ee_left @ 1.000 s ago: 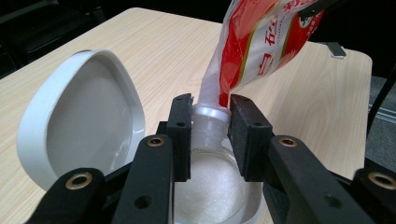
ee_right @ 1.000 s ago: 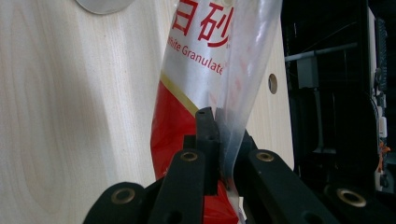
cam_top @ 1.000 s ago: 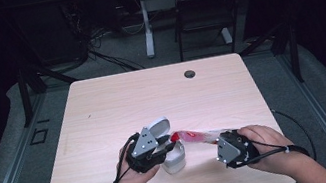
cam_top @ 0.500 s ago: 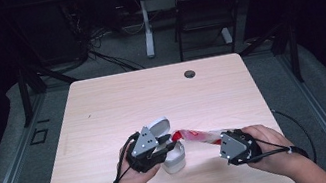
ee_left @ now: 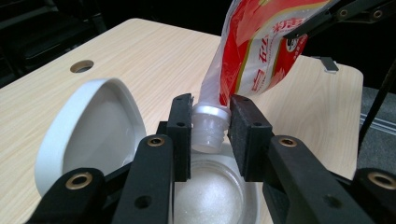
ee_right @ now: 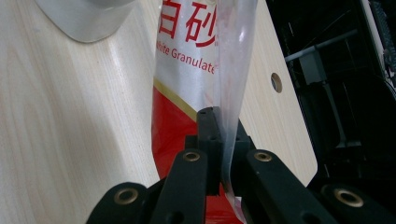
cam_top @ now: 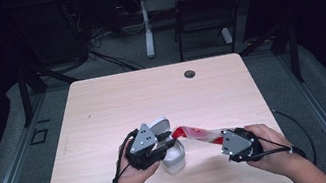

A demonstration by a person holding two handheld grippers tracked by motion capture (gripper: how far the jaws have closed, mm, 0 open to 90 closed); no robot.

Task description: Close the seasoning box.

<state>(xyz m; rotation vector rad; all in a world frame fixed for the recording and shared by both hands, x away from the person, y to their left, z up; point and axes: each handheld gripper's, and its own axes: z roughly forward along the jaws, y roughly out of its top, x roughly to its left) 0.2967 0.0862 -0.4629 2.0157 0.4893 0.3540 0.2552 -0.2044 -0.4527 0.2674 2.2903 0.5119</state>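
Table (cam_top: 117,104), light wood grain, with one round cable hole (cam_top: 190,74) near the far edge; the near edge is partly cut off by the person's forearms. Floor beyond, dark, with chair legs and cables that are hard to make out. Sugar pouch (cam_top: 199,134), red and white, tilted from right down to left, its seam pinched flat between the fully closed jaws of the right gripper (cam_top: 233,144); print partly cut off in the right gripper view. White container (cam_top: 174,158), near table centre front, open, white granules inside, hinged lid (ee_left: 88,126) standing up behind. Left gripper (cam_top: 160,145), jaws narrowed on the pouch's grey threaded spout (ee_left: 208,128), holding it just above the container mouth and hiding much of the container from above.
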